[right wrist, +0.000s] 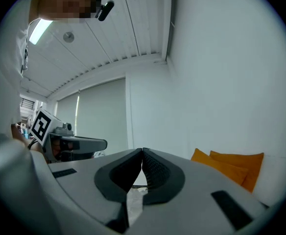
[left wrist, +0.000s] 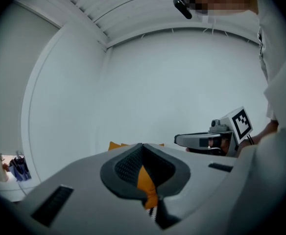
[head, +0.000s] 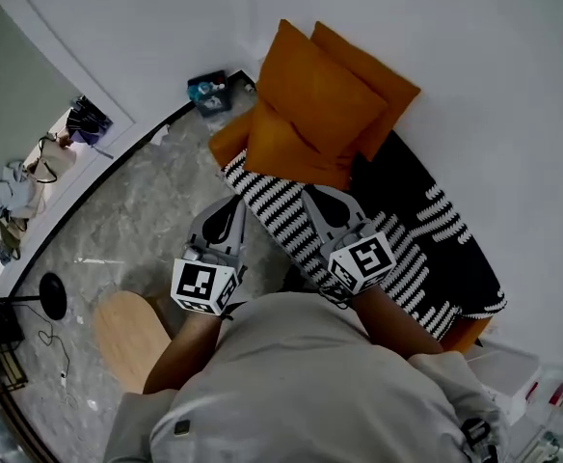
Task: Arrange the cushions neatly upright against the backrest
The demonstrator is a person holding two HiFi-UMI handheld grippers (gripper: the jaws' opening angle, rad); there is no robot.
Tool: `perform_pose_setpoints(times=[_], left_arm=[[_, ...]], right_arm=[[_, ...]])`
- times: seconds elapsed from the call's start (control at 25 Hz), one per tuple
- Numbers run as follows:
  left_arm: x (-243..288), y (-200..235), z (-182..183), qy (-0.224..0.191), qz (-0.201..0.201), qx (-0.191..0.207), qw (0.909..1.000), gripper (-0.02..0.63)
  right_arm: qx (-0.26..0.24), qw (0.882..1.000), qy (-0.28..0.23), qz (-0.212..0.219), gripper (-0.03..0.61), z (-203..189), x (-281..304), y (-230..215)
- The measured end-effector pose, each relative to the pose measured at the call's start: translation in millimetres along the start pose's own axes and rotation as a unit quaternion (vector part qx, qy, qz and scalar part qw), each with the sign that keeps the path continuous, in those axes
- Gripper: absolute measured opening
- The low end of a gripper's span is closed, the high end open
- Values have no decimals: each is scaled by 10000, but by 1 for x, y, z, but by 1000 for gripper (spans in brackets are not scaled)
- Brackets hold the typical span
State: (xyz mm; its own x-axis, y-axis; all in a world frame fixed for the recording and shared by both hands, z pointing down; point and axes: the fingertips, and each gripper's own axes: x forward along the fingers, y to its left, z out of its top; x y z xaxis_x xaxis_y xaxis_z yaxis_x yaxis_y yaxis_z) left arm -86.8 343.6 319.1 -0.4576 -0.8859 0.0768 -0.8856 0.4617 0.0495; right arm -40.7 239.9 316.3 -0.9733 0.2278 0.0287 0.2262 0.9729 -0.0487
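Three orange cushions (head: pixel 312 99) are seen piled at the far end of a low seat (head: pixel 465 334), leaned against the white wall (head: pixel 474 27). Two stand tilted one behind the other, and a third (head: pixel 280 150) is slumped in front of them. The seat is draped with a black-and-white patterned cover (head: pixel 407 230), whose striped near end lies between the tools and the cushions.

The left tool (head: pixel 233 206) is held level just beside the seat's corner, over the marble floor (head: pixel 137 220). In the left gripper view its jaws are seen pressed together at the tips (left wrist: pixel 143 144), clamped on nothing; orange fabric and a bit of striped cover show only through the slit behind them. The right tool (head: pixel 314 193) is held over the striped cover, just short of the slumped cushion. Its jaws are likewise closed on each other (right wrist: pixel 142 151), with nothing pinched. Each tool is seen beside the other in the gripper views, apart and parallel.

A small blue object (head: pixel 207 90) is set on the floor in the corner beyond the seat's end. A round wooden top (head: pixel 127 334) is found near the person's left arm, and a black round base (head: pixel 53 295) with a cable lies further left. White boxes (head: pixel 513 369) are stacked off the seat's right end.
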Motion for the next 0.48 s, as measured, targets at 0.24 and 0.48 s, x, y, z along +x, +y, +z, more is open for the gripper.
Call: perform_pose_setpoints(times=[0.24,0.48], left_arm=[[65,-8,8,7,-312,59,9995,9],[122,-14,-2,146,-665,20,9977,9]], right_arm=[[130,9990,-66,-416,26,5,-7,-65],[202,9969,6,-765,26,0,-10,-111]])
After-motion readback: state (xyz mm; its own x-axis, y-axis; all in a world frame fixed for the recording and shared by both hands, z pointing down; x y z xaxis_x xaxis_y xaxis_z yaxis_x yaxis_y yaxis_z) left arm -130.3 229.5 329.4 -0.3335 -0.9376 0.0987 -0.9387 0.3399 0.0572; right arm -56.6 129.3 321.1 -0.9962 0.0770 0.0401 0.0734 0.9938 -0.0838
